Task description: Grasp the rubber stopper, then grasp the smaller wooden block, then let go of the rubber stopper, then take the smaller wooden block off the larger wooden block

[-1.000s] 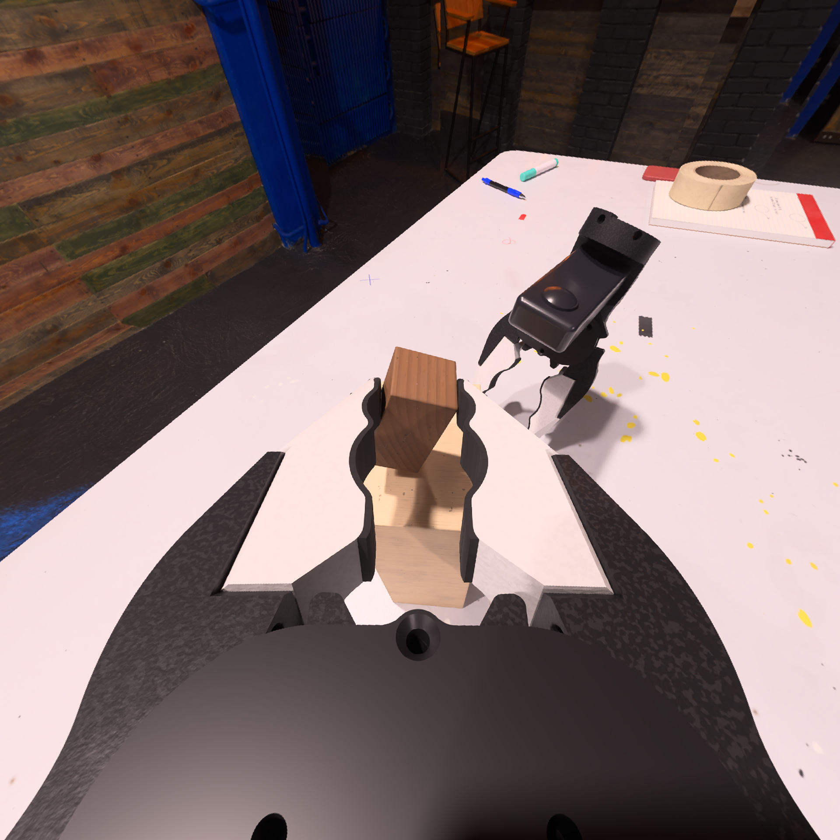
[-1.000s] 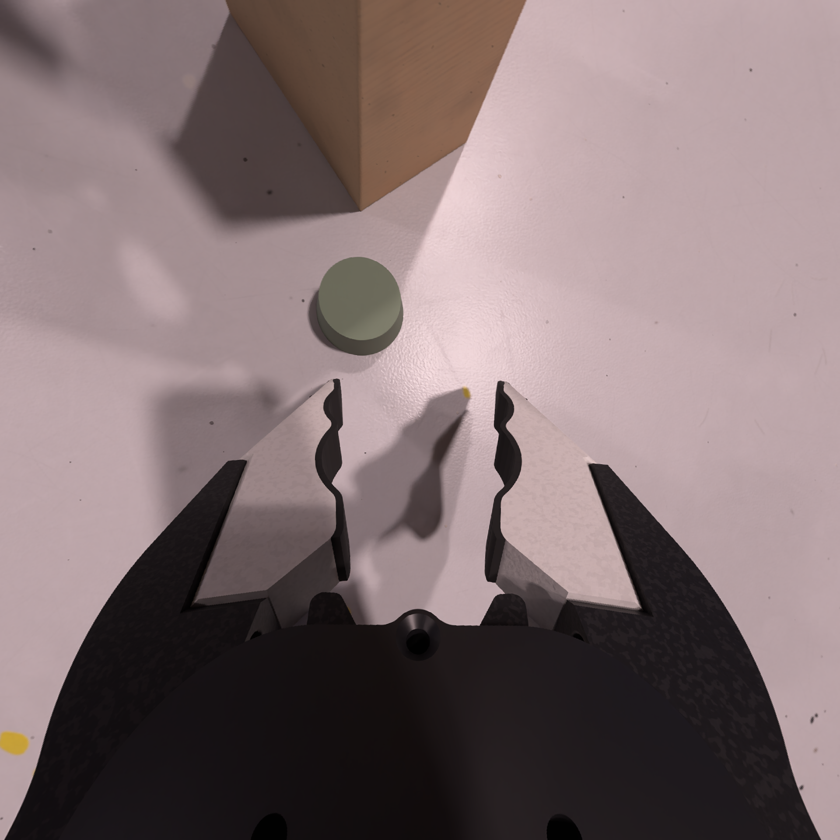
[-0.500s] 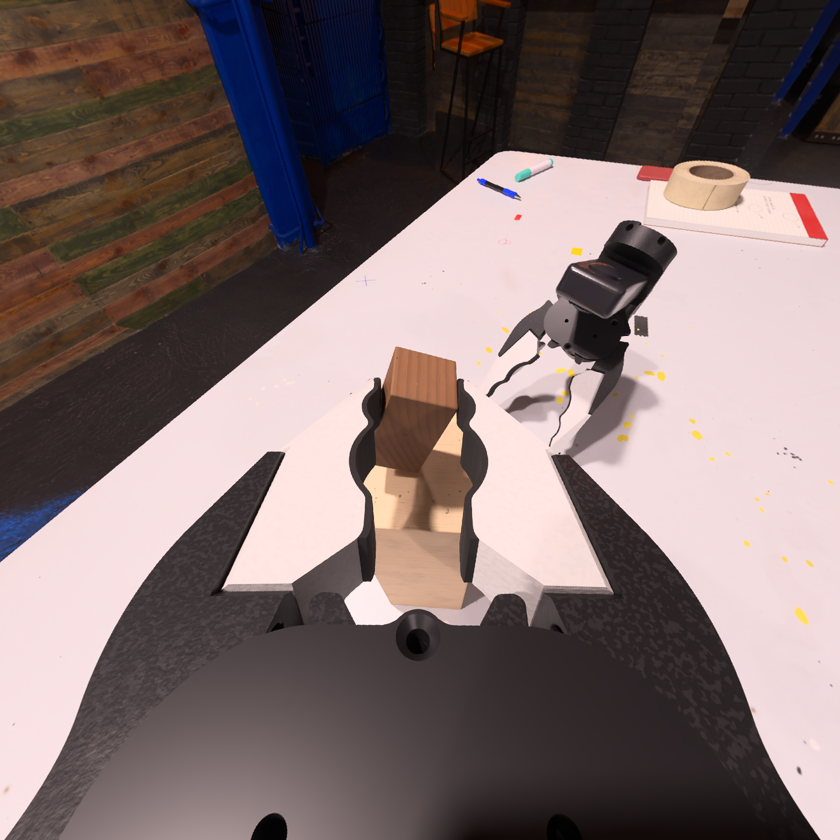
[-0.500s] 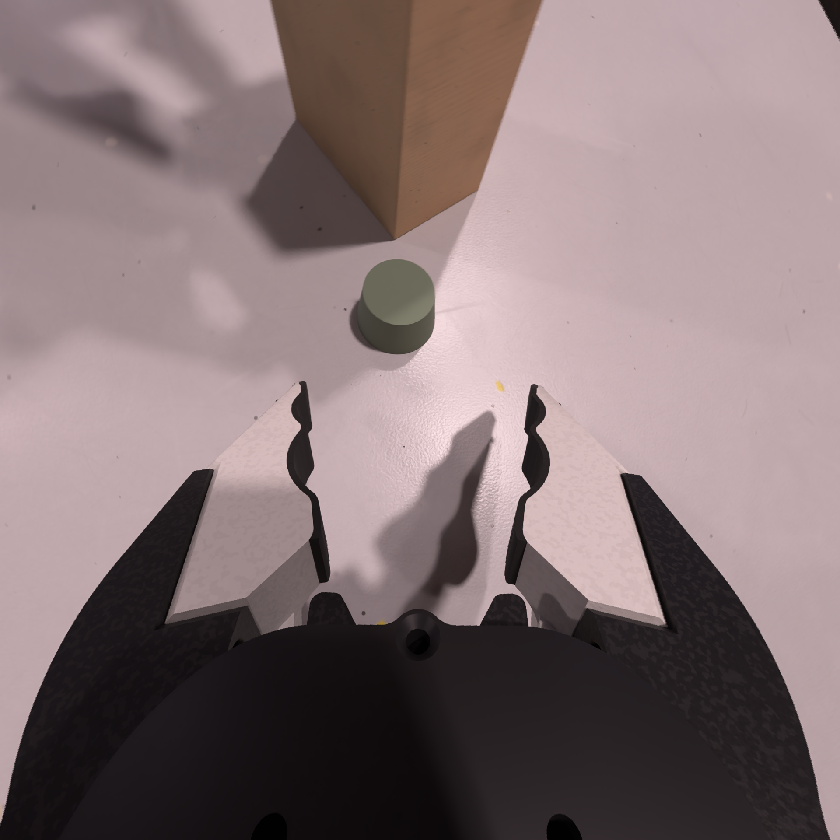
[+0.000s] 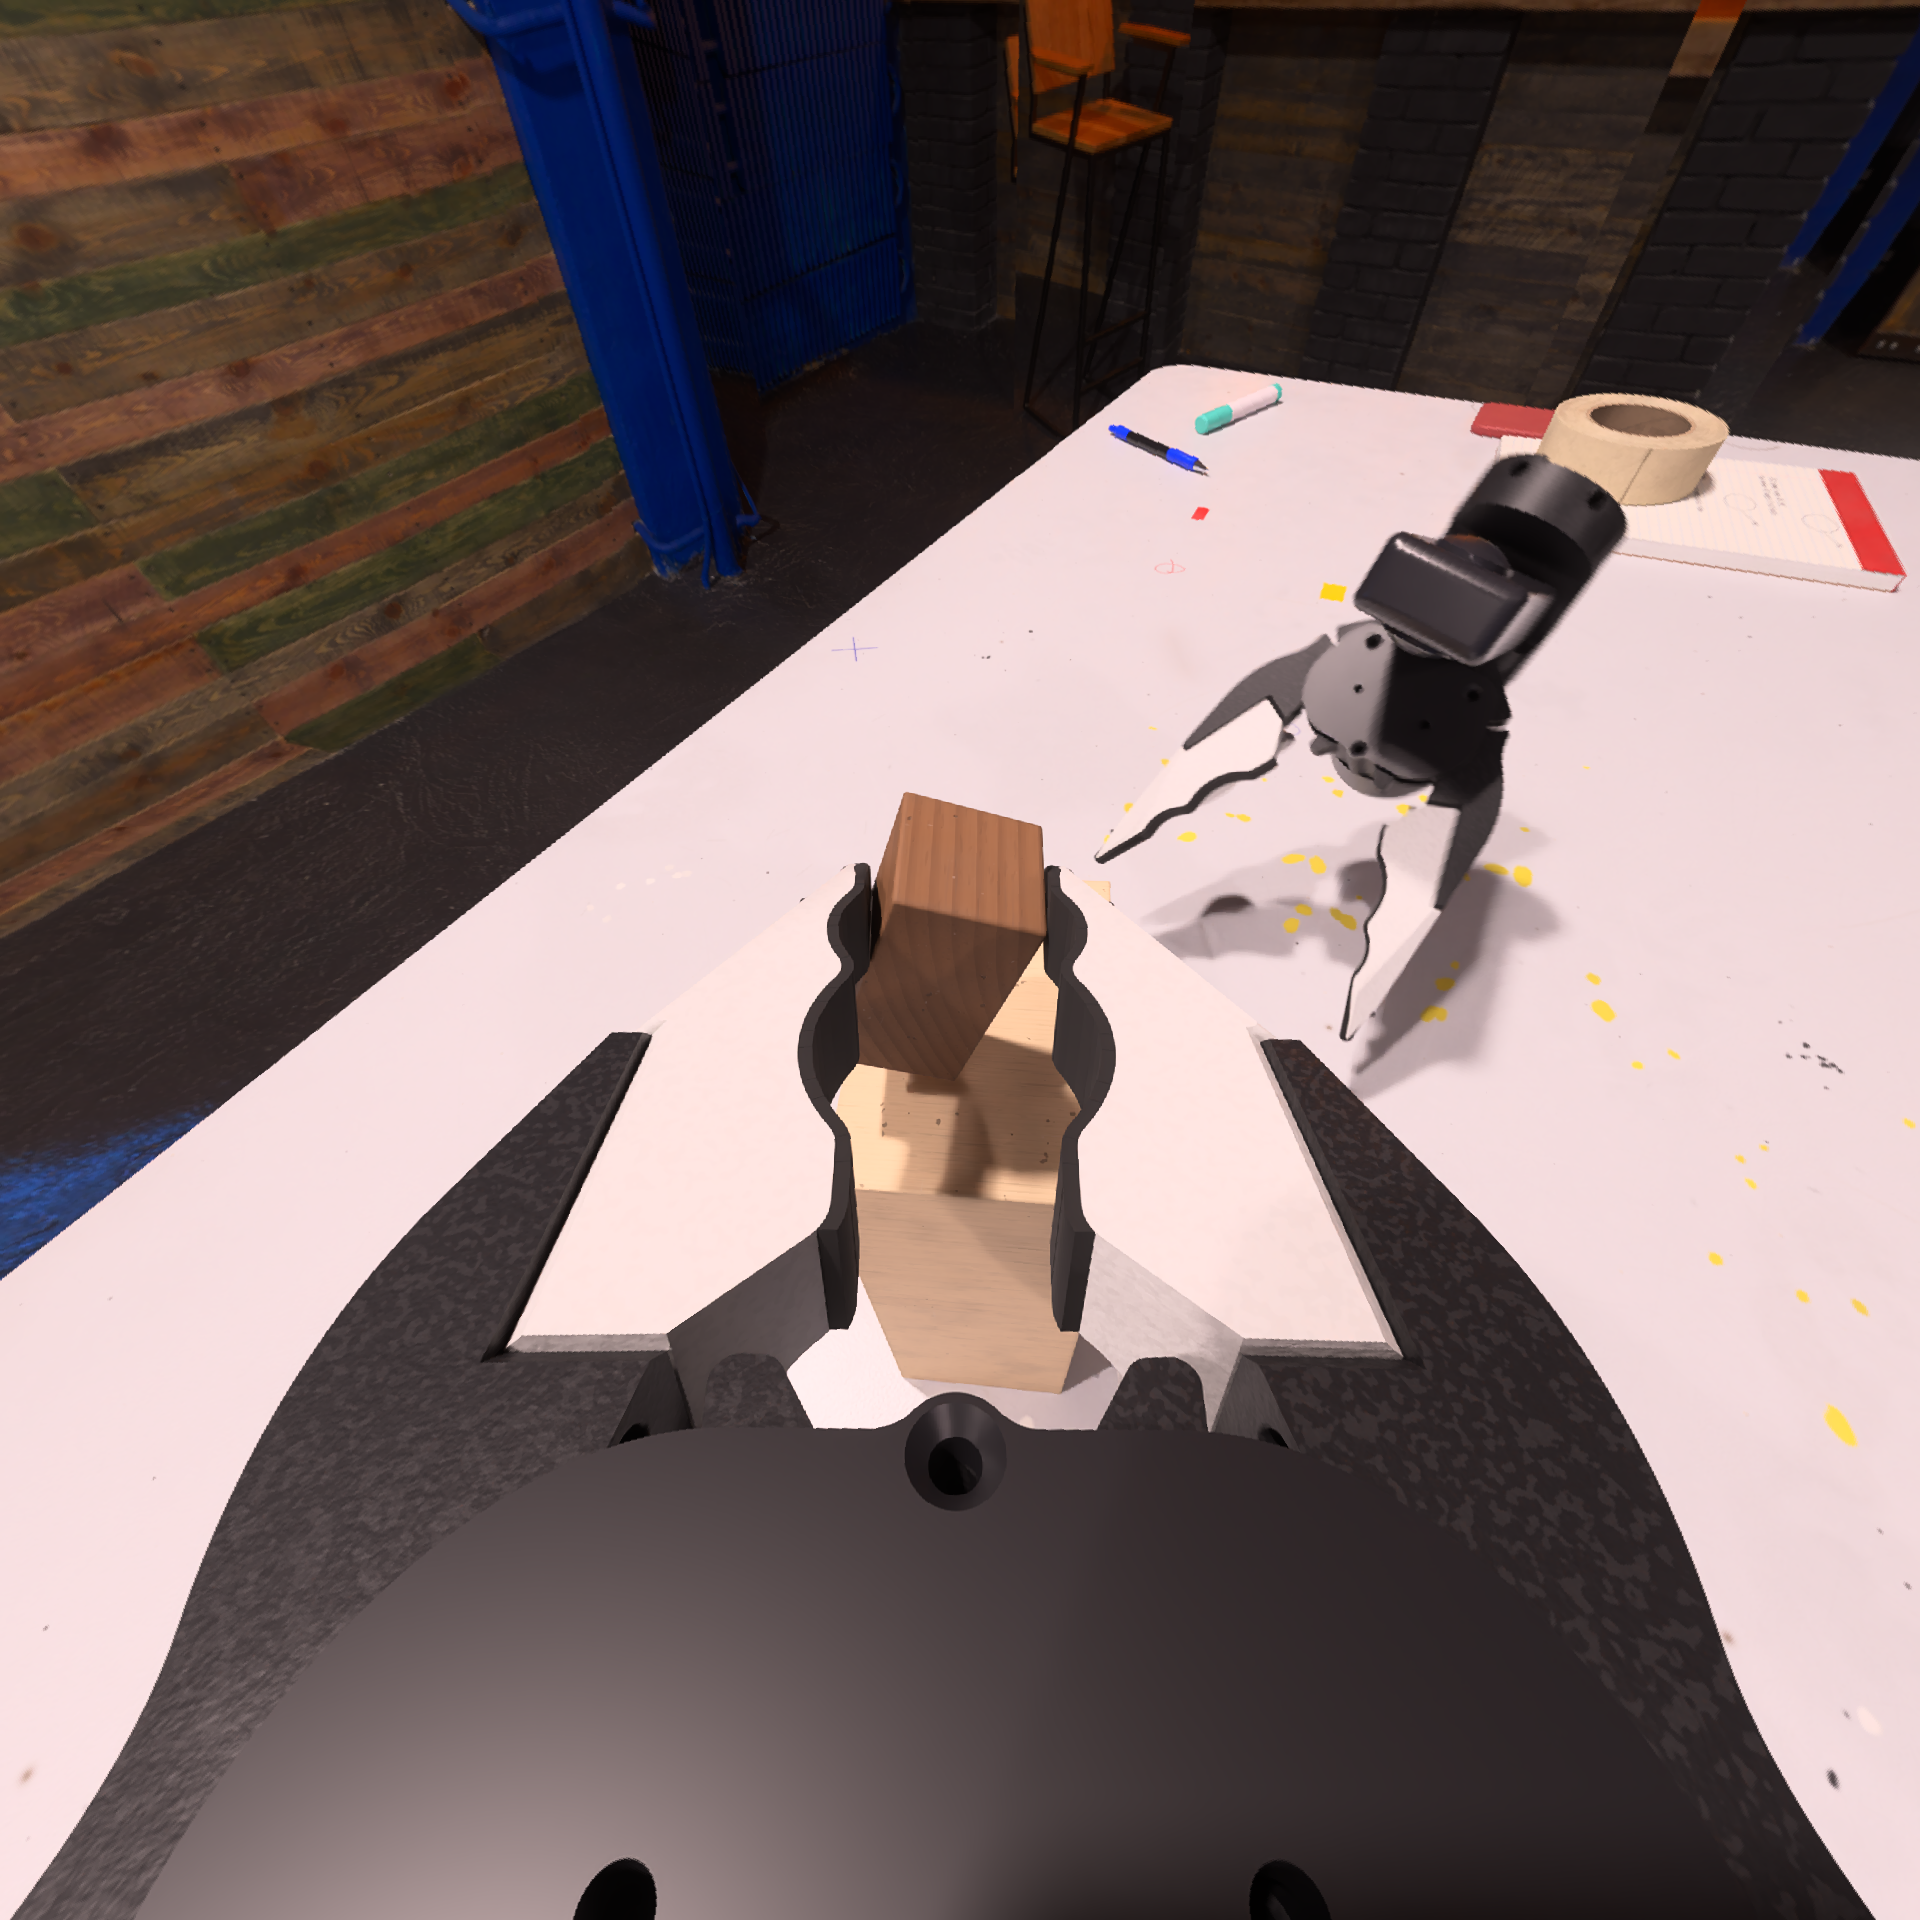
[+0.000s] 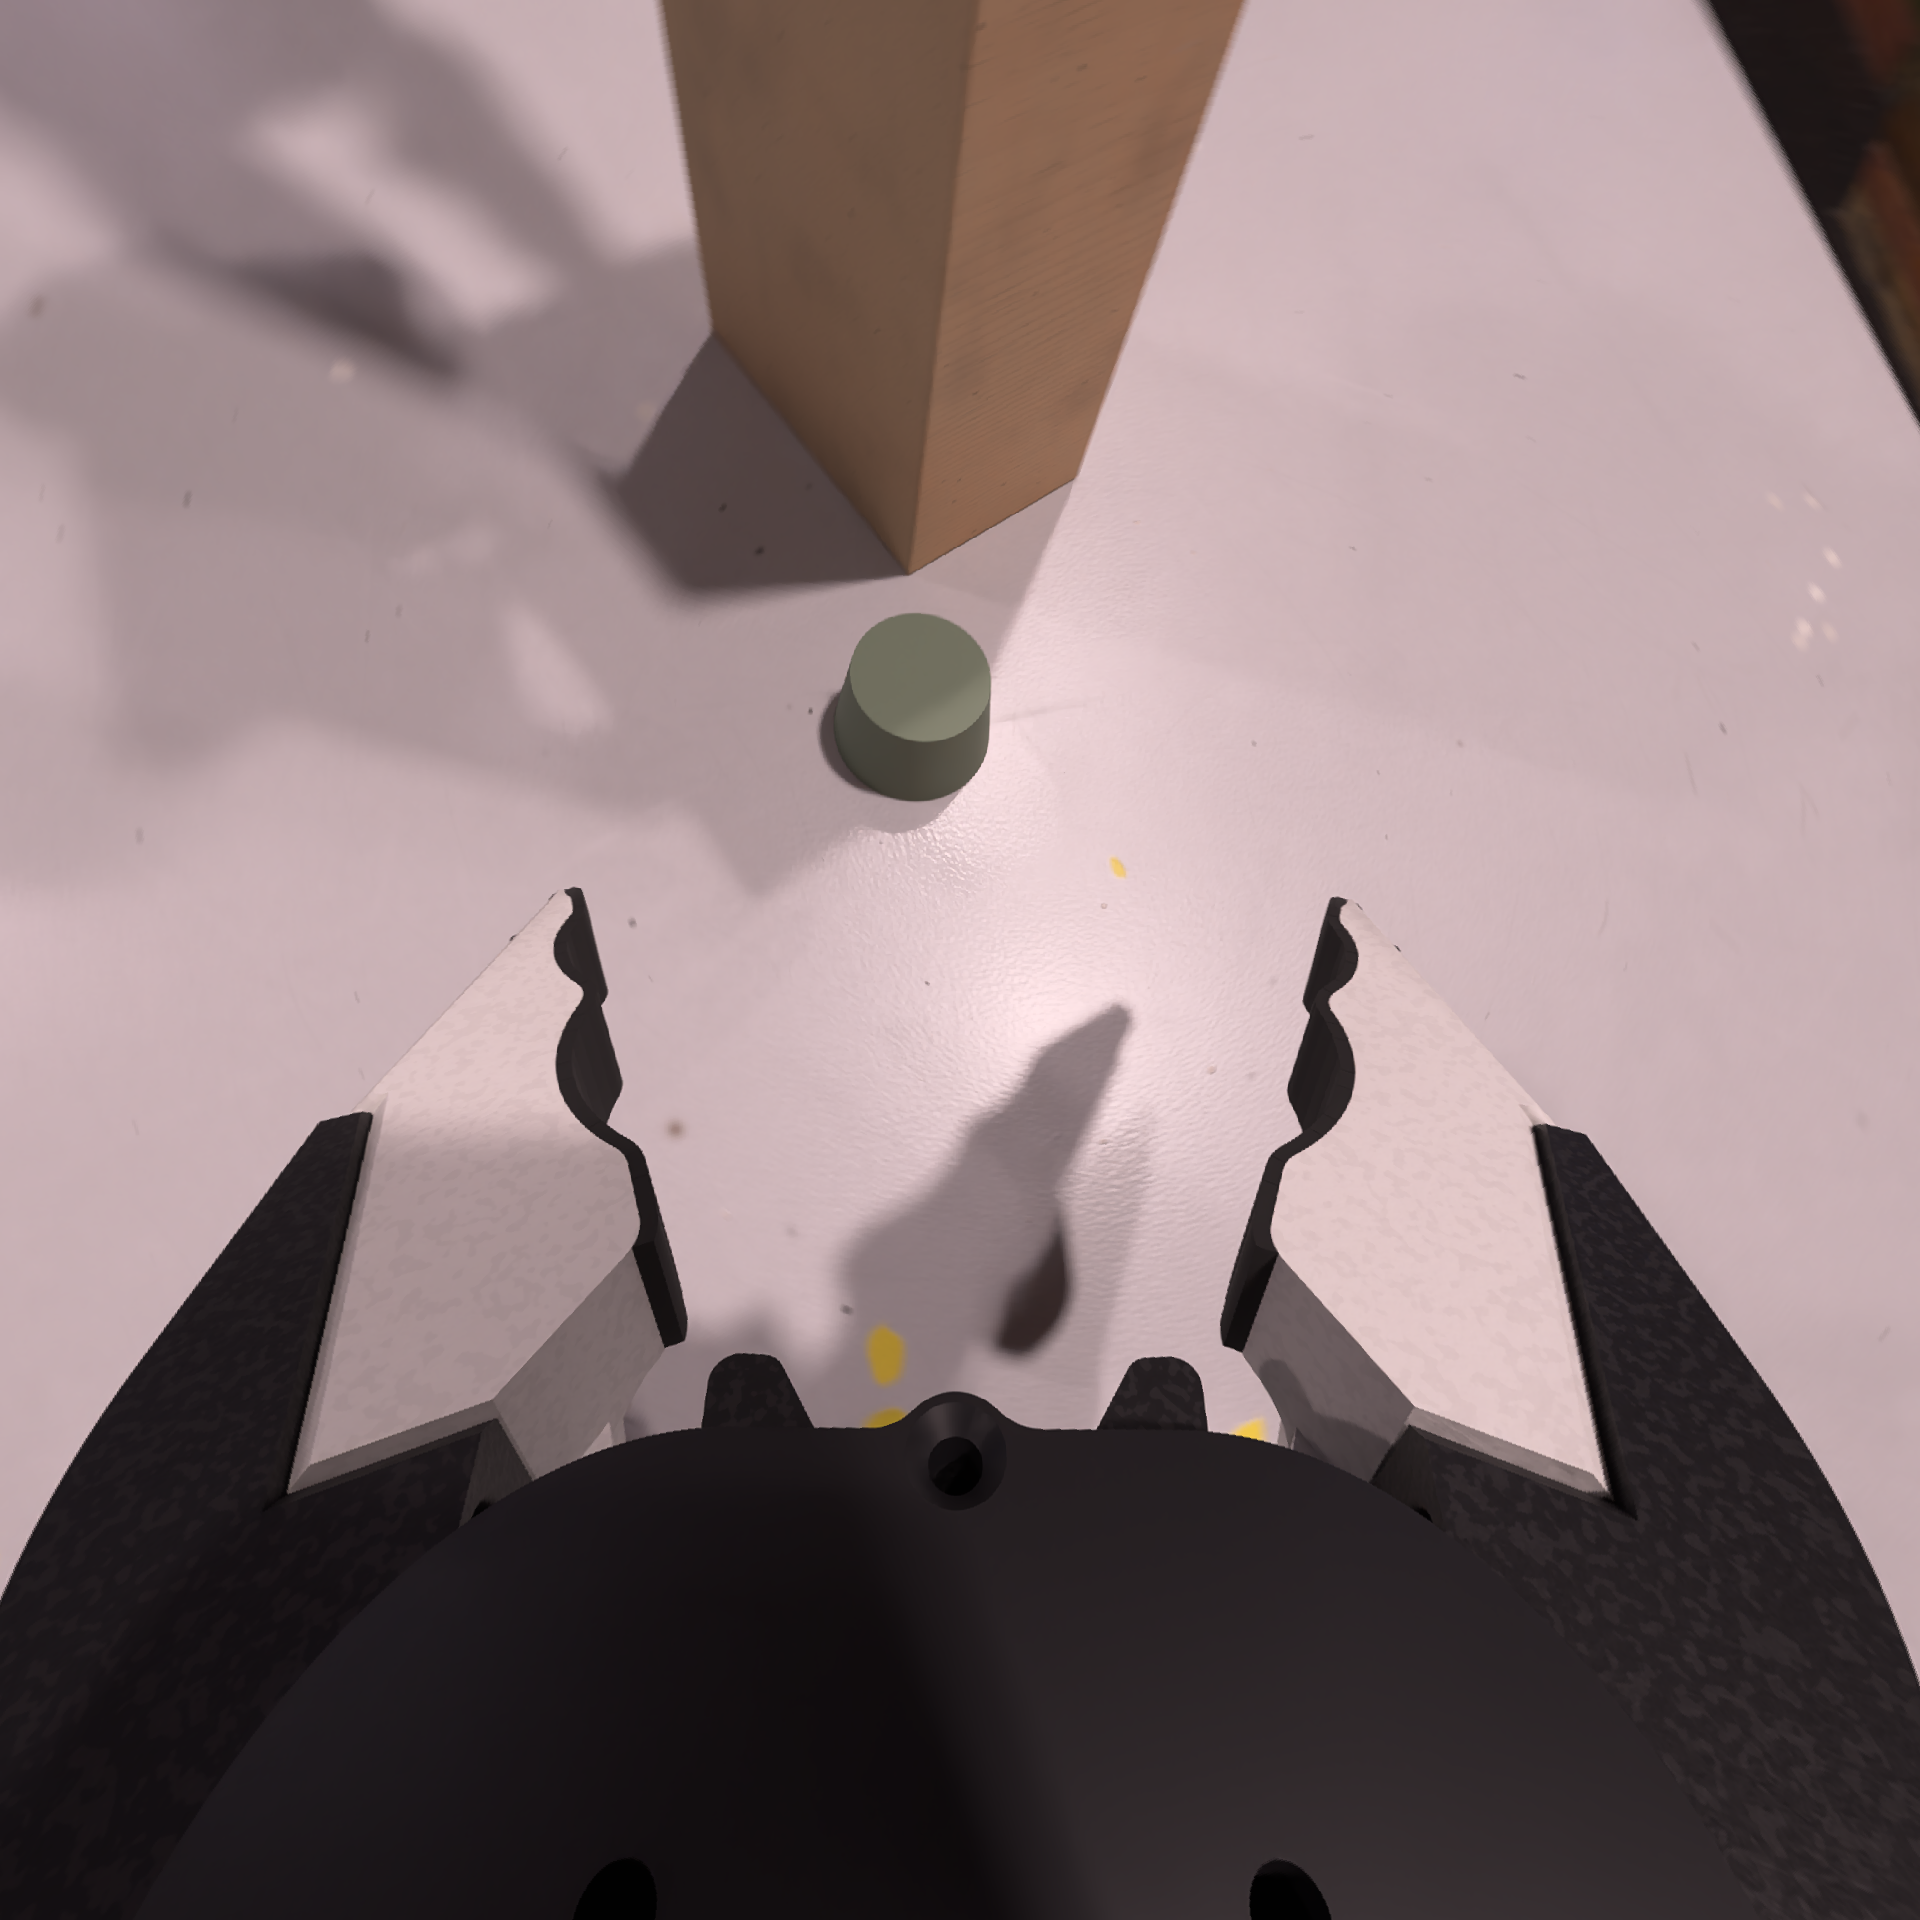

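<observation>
L gripper pinches the smaller wooden block, dark brown, both fingertips pressed to its side faces. Block sits tilted/skewed atop the larger wooden block, pale, which stands upright on the white table; contact between the two blocks appears intact at the lower edge, exact seat cannot be told. R gripper is spread wide, nothing between the fingers, tips pointing down-fwd at the table. Rubber stopper, grey-green, stands upright on the table just ahead of the R fingertips, apart from them, and just beside the near bottom corner of the pale block; no contact w/ either visible. In the left wrist view the R gripper shows to the right of the block stack, near it, fingers splayed, slightly motion-blurred; stopper not seen in that view. Far end of table: tape roll resting on a notepad w/ red edge, blue pen, teal-capped marker. Yellow flecks scattered on the surface.
</observation>
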Tool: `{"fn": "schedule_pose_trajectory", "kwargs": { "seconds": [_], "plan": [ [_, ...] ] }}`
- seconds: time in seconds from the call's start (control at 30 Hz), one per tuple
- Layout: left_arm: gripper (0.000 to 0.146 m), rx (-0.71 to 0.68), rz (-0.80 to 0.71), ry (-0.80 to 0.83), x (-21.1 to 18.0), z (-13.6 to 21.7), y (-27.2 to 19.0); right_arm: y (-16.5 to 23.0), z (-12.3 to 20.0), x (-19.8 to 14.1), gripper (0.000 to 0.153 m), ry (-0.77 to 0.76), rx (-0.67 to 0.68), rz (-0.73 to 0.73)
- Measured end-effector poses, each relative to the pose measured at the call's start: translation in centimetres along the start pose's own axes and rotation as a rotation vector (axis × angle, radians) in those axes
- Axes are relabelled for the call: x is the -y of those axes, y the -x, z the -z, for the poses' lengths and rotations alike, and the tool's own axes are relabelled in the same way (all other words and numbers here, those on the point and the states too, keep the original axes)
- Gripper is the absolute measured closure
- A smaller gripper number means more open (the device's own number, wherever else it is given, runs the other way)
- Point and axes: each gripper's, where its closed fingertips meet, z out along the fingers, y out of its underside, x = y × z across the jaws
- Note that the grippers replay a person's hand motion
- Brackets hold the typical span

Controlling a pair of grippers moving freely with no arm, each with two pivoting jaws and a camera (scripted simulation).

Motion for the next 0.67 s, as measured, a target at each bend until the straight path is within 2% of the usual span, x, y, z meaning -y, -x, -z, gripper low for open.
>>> {"fn": "schedule_pose_trajectory", "kwargs": {
  "seconds": [0.13, 0.33, 0.47, 0.57, 0.67],
  "plan": [
    [0.113, 0.005, 0.009, -0.012, 0.2, 0.2, 0.1, 0.6, -0.1, -0.2, 0.013, -0.035, -0.195, -0.223],
    [0.113, -0.002, 0.027, -0.01, 0.0, -0.2, -0.1, 3.0, -0.2, 0.5, 0.01, -0.127, -0.444, -0.693],
    [0.113, -0.007, 0.041, -0.007, -0.1, -0.6, -0.3, 3.3, -1.1, 1.4, 0.01, -0.16, -0.606, -0.78],
    [0.113, 0.017, 0.034, 0.005, -0.1, -0.6, -0.1, 2.9, -2.1, 2.2, 0.01, -0.151, -0.699, -0.781],
    [0.113, 0.012, 0.045, -0.014, 0.2, -0.2, -0.1, 3.1, -3.8, 2.9, 0.01, -0.121, -0.704, -0.818]
  ]
}}
